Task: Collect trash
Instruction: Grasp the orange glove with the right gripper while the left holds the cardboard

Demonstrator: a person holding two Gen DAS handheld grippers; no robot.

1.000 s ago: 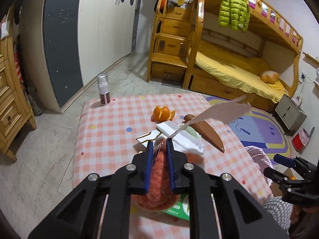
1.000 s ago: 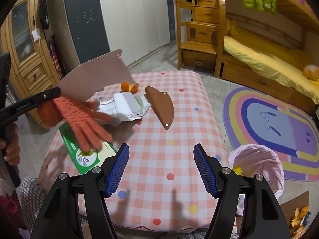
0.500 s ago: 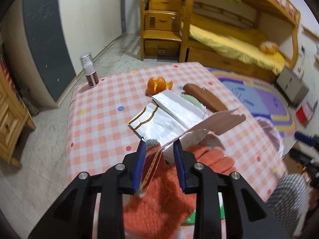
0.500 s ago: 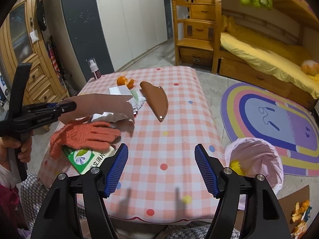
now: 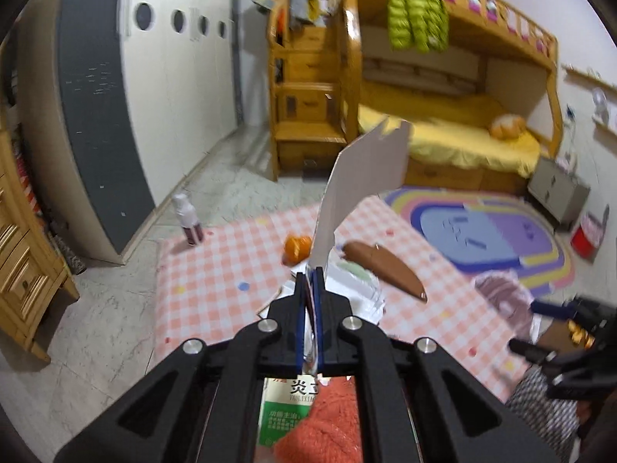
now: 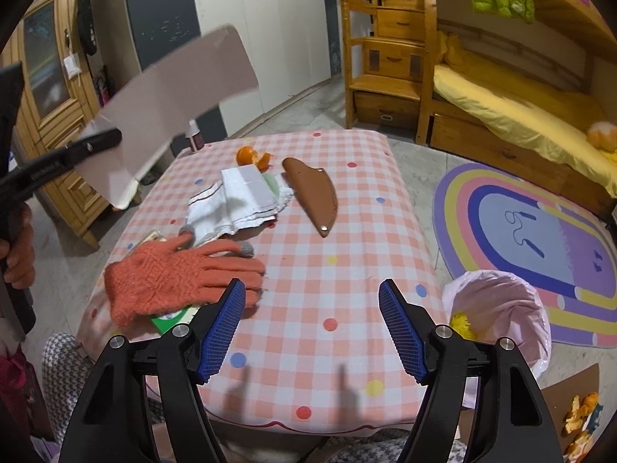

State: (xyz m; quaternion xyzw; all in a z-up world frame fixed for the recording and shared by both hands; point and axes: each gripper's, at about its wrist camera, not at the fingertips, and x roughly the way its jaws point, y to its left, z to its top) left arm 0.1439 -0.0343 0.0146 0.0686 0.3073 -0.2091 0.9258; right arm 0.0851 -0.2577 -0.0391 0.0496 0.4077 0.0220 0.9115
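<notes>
My left gripper [image 5: 310, 274] is shut on the lower edge of a torn grey-brown cardboard piece [image 5: 362, 177], which stands up above the checked table [image 5: 216, 270]. From the right wrist view, the left gripper [image 6: 98, 142] holds the cardboard piece [image 6: 173, 100] in the air at the table's left side. An orange knitted glove [image 6: 173, 274] lies flat on a green packet [image 6: 169, 315] near the front left. My right gripper [image 6: 312, 320] hangs open over the table's front edge, nothing between its fingers.
On the table lie crumpled white wrappers [image 6: 239, 200], orange peel [image 6: 250, 156], a brown sheath [image 6: 312, 193] and a small spray bottle [image 6: 193, 135]. A pink-lined bin [image 6: 501, 308] stands on the floor at the right. More peel [image 6: 578, 420] lies on cardboard beside it.
The left gripper opened, the orange glove dropped onto the table, and the jaws closed again on the cardboard alone, which now stands higher. The right gripper stayed put.
</notes>
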